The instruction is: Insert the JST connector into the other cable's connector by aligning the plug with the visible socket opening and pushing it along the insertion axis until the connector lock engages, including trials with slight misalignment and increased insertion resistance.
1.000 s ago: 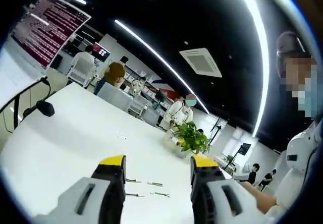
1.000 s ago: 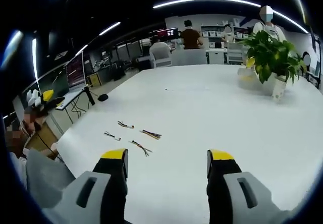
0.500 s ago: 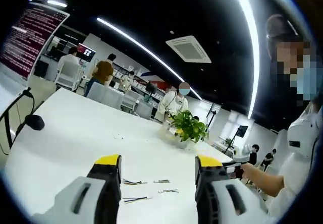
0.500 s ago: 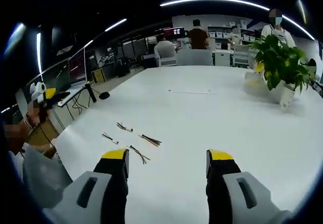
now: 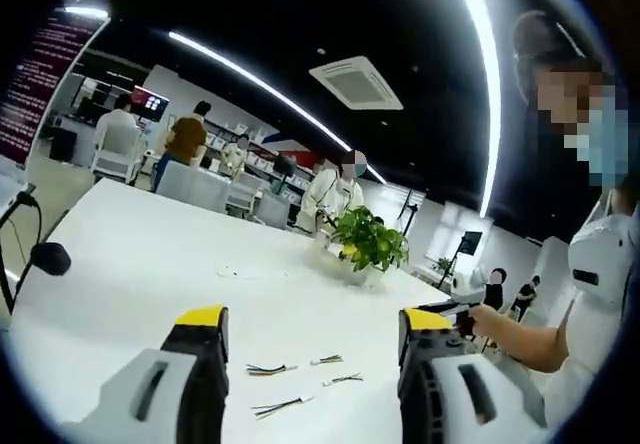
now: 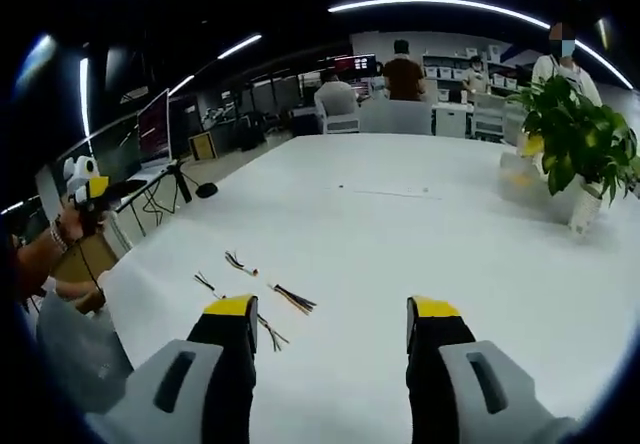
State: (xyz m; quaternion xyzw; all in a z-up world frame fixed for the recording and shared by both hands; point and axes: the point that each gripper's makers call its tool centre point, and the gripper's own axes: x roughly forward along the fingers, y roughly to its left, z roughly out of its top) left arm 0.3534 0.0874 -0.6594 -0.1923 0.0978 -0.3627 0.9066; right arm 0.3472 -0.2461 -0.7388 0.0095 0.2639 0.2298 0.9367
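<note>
Both jaw pairs wide apart, empty: left gripper (image 5: 312, 319), right gripper (image 6: 332, 309). Lower onto cables (image 6: 262, 299) near desk (image 6: 400, 224) edge; grip behind connector.

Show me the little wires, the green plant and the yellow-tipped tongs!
little wires (image 5: 272, 369), left gripper view: middle of one colored wire bundle on the white table.
green plant (image 6: 580, 144), right gripper view: on its leaves.
right tongs (image 6: 333, 309), right gripper view: midway between the two yellow tips.
</note>
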